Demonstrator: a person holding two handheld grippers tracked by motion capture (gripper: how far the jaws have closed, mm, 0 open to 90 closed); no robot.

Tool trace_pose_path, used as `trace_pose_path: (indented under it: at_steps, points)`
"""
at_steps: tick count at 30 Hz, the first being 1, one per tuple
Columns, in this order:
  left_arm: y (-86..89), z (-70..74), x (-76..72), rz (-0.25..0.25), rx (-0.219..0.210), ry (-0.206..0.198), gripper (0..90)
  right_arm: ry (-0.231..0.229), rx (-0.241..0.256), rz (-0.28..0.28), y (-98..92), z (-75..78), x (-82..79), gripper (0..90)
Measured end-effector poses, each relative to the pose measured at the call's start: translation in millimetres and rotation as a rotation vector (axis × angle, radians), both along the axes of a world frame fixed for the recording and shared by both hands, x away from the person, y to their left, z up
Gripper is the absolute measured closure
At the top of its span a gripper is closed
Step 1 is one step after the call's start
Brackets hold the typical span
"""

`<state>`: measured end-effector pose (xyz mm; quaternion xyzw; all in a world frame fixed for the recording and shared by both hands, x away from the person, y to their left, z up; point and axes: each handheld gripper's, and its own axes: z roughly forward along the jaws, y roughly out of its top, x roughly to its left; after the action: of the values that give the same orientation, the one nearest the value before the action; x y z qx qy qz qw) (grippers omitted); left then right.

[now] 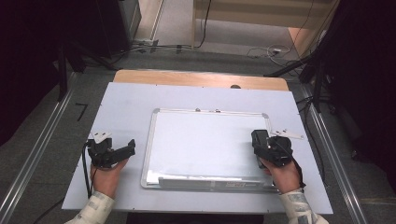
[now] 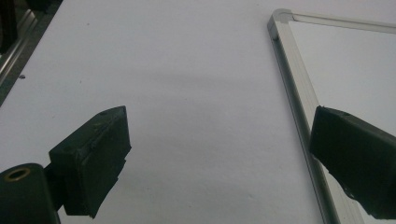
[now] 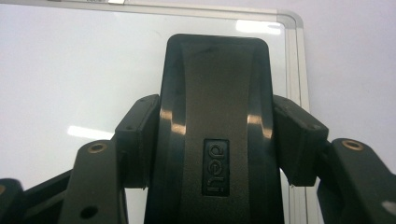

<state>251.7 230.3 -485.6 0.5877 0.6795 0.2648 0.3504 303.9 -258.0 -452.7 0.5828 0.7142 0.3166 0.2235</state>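
My right gripper (image 3: 212, 140) fingers clamp the eraser (image 3: 215, 116), centre frame over the whiteboard (image 1: 205, 140): light, stiff, slick plastic, best gripped mid-sides; left gripper (image 2: 219, 158) wide open, empty.

The white rectangular whiteboard (image 1: 205, 140) has a smooth, glossy face that mirrors ceiling lights, within a brushed silver metal frame with rounded corners. The black plastic board eraser (image 3: 215, 126) looks smooth and semi-glossy, with an embossed logo plate. The pads of the left gripper (image 2: 219, 158) are matt black rubber, slightly rough-edged. The pale table sheet (image 1: 121, 102) looks matt, over a wooden tabletop edge (image 1: 196, 77).
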Motion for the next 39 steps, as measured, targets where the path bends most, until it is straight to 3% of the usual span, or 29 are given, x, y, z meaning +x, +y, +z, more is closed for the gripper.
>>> trace_pose_path:
  at_steps: [17, 22, 28, 35, 39]
  points:
    - [1.4, 1.0, -1.4, 0.002, -0.005, -0.007, 5.8, 0.012, -0.023, -0.055, -15.4, -12.9, -19.8, 36.7]
    - [1.8, 1.2, -1.8, 0.003, -0.003, -0.006, 5.8, 0.044, -0.025, -0.071, -16.9, -19.4, -23.7, 36.7]
    - [1.8, 1.1, -2.0, 0.002, -0.001, -0.005, 5.8, 0.051, -0.048, -0.078, -15.4, -23.6, -23.7, 36.8]
    - [2.1, 1.2, -2.1, 0.003, -0.002, -0.005, 5.8, 0.101, -0.07, -0.085, -16.8, -32.1, -19.1, 36.7]
    - [2.2, 1.2, -2.2, 0.003, -0.001, -0.005, 5.8, 0.096, -0.084, -0.087, -15.0, -31.8, -19.8, 35.7]
